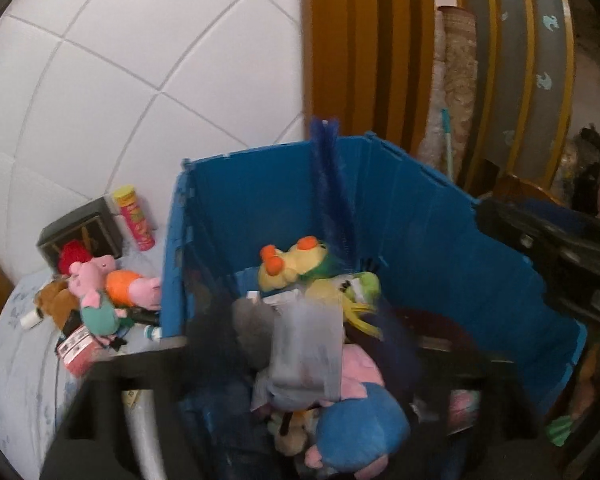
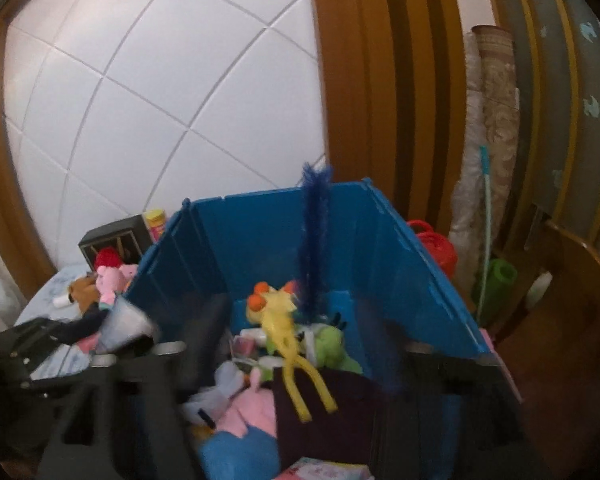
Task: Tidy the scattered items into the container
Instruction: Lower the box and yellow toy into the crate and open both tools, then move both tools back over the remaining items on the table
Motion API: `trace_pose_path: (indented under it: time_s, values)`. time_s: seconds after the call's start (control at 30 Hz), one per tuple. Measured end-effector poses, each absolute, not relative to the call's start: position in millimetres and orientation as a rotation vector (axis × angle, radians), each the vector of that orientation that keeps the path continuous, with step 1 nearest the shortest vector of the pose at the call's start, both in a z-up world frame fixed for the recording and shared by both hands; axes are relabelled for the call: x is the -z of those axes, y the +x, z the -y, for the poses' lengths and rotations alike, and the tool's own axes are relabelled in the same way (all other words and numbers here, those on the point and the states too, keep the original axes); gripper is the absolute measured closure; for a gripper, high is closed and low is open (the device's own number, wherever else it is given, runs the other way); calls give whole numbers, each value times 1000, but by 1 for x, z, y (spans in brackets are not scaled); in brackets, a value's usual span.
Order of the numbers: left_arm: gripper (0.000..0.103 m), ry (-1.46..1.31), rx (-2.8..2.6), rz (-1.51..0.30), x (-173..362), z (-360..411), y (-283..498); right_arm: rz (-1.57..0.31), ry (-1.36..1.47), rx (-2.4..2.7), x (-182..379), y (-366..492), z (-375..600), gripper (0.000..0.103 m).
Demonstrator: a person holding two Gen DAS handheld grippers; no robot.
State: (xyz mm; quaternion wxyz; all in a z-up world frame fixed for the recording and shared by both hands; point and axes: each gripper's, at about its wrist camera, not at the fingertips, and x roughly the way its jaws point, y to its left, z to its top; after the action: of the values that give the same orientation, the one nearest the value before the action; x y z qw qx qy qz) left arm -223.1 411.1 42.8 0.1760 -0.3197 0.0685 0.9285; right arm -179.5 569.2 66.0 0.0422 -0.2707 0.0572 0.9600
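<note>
One blue container [image 1: 400,220] is seen on the bed [image 1: 24,380], filled with plush toys; one long blue fuzzy stick [image 1: 332,192] stands upright inside. Left outside on the bed: two pink pig plushes [image 1: 116,288], one brown plush [image 1: 56,300], one chip can [image 1: 134,218], one dark box [image 1: 80,226]. Left hand-held gripper [image 1: 304,356] is clamped on one grey pouch [image 1: 306,344] over the container. Right hand-held gripper [image 2: 296,354] is spread wide above it.
</note>
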Motion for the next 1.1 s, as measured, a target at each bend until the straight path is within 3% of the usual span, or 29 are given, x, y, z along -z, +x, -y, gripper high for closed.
trace_pose_path:
  time_s: [0.03,0.13,0.5,1.1]
  values:
    - [6,-880,-2654,-191,-43,-407,-217,-176,-821,-2932,-64,-177,-570,4]
    - [6,-876,-2678,-181,-43,-395,-208,-166,-814,-2925,-61,-171,-568,0]
    - [0,-872,-2819,-124,-45,-291,-160,-117,-806,-2987,-52,-128,-488,0]
    - [0,-989,-2915,-83,-8,-46,-62,-9,-819,-3016,-16,-38,-251,0]
